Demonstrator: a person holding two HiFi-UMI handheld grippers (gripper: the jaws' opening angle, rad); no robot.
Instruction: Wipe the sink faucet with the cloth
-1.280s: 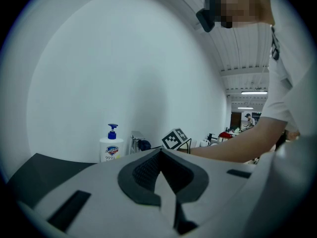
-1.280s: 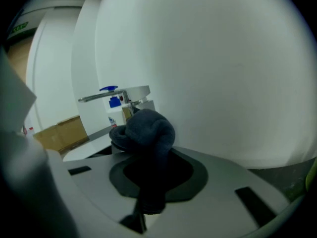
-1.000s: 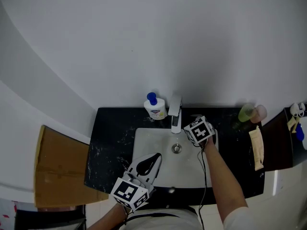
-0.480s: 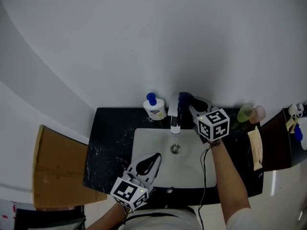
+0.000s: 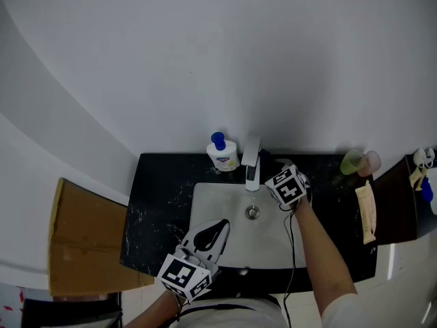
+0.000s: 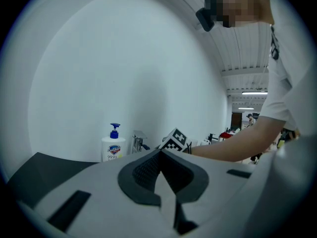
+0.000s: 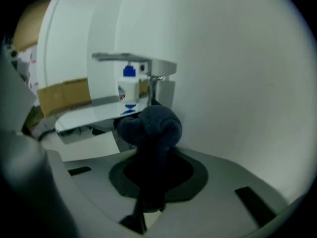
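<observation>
At the back of the white sink (image 5: 205,203), the right gripper (image 5: 272,166) is pinching a bunched-up dark cloth (image 7: 151,128) just right of the faucet (image 5: 251,161); can't tell if it's actually touching. Meanwhile the left gripper (image 5: 217,227) hangs over the basin's front-left corner, jaws pressed together on nothing.

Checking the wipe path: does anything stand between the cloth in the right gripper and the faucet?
Nothing visible does. The cloth, held in the right gripper, sits just right of the faucet; the soap bottle stands on the faucet's far side.
</observation>
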